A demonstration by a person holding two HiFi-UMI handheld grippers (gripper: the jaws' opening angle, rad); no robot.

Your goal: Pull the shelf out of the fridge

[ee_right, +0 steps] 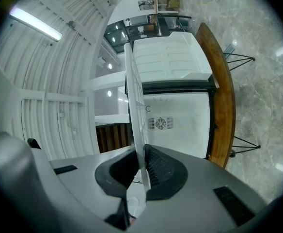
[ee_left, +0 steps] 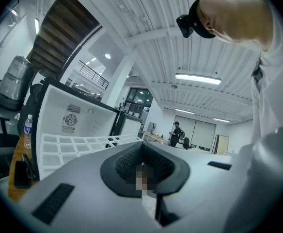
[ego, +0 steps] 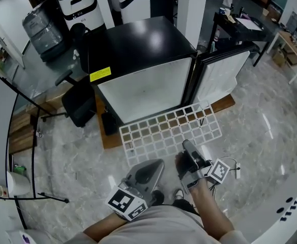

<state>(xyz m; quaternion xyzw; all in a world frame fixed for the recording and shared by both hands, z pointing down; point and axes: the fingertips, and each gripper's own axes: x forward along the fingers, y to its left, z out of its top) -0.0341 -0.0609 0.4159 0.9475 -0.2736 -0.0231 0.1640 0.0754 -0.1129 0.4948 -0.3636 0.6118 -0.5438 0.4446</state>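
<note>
The black fridge (ego: 138,50) stands open, its white inside (ego: 143,93) bare and its door (ego: 222,75) swung to the right. The white grid shelf (ego: 169,128) hangs flat in front of the opening, clear of the cabinet. My right gripper (ego: 188,145) is shut on the shelf's near edge. In the right gripper view the shelf (ee_right: 135,106) runs edge-on up from between the pads of my right gripper (ee_right: 142,171). My left gripper (ego: 149,166) sits lower, just short of the shelf's near left edge, its pads together with nothing between them. In the left gripper view the shelf (ee_left: 78,144) shows beyond my left gripper (ee_left: 142,164).
The fridge rests on a wooden platform (ego: 225,103). A black office chair (ego: 80,103) stands left of it, and a water bottle (ee_left: 28,130) is near the fridge's left side. Water jugs (ego: 41,32) stand at the back left, a desk (ego: 240,24) at the back right. Marble floor surrounds me.
</note>
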